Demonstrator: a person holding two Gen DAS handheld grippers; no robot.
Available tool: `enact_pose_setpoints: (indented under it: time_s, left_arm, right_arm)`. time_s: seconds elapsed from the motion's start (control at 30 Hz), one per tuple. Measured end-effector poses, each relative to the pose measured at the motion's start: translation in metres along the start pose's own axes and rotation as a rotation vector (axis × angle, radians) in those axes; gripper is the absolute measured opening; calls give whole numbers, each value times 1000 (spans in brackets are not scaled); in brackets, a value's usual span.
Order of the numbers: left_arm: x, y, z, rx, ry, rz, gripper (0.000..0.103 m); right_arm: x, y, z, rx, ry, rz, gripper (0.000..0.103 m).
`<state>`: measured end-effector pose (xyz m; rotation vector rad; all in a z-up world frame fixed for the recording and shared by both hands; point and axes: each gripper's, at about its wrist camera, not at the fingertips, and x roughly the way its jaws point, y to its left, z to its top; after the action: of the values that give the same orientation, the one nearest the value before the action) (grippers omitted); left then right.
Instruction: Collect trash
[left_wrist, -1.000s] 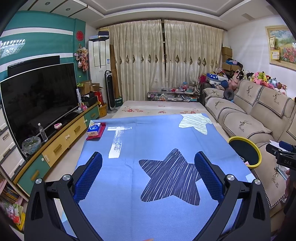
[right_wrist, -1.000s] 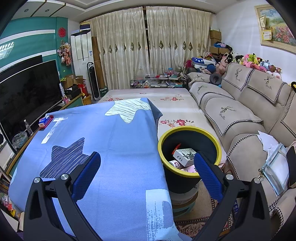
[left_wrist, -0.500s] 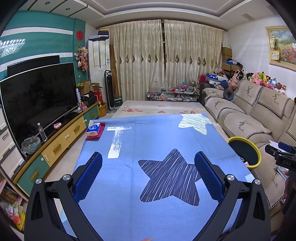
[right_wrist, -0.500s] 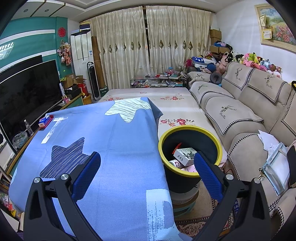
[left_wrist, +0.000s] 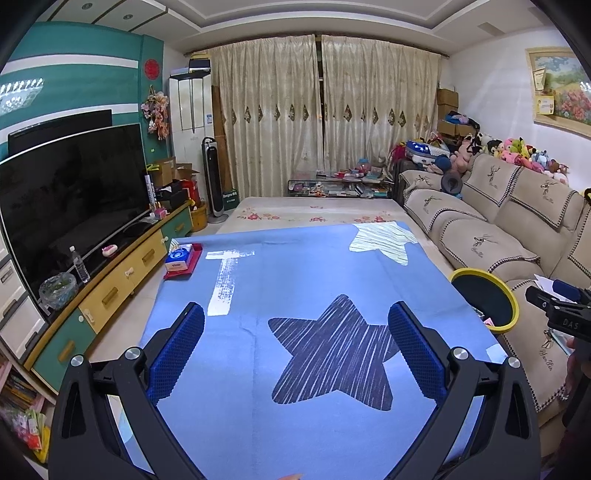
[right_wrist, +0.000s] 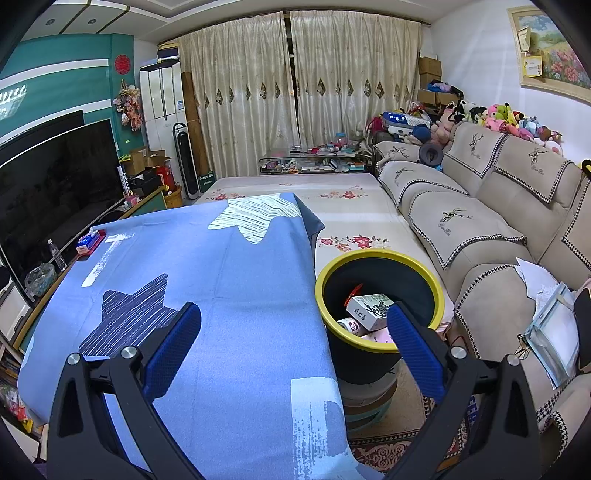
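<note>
A black bin with a yellow rim (right_wrist: 380, 347) stands beside the table's right edge, between table and sofa; its rim (left_wrist: 511, 310) also shows in the left wrist view. Inside lie a white box (right_wrist: 369, 306), a small round tub (right_wrist: 349, 325) and something red. My right gripper (right_wrist: 293, 325) hangs open above the table's right edge and the bin, holding nothing. My left gripper (left_wrist: 295, 328) is open over the dark star on the blue cloth (left_wrist: 295, 280), also holding nothing. A blue tissue pack on a red tray (left_wrist: 181, 258) lies at the table's far left corner.
A beige sofa (right_wrist: 480, 229) runs along the right, with papers and a clear folder (right_wrist: 554, 332) on its seat. A TV (left_wrist: 66, 199) on a low cabinet (left_wrist: 122, 273) lines the left side. A floral-covered surface (right_wrist: 332, 195) extends beyond the table.
</note>
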<state>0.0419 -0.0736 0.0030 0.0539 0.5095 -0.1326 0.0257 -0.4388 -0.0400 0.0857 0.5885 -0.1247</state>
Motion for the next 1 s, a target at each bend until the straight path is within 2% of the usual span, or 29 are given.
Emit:
enact_pose_setpoints:
  time_s: [0.73, 0.87, 0.93, 1.0]
  left_arm:
    - [11, -4, 2, 14, 16, 28, 98]
    - [15, -2, 2, 0, -9, -6, 98]
    - [21, 1, 3, -21, 8, -41, 98]
    - [28, 4, 5, -30, 20, -31, 98]
  right_arm:
    - [11, 5, -4, -6, 25, 4, 96]
    - [15, 8, -4, -8, 35, 8, 96]
    - [18, 8, -3, -7, 44, 11, 96]
    - [22, 8, -2, -7, 55, 17, 96]
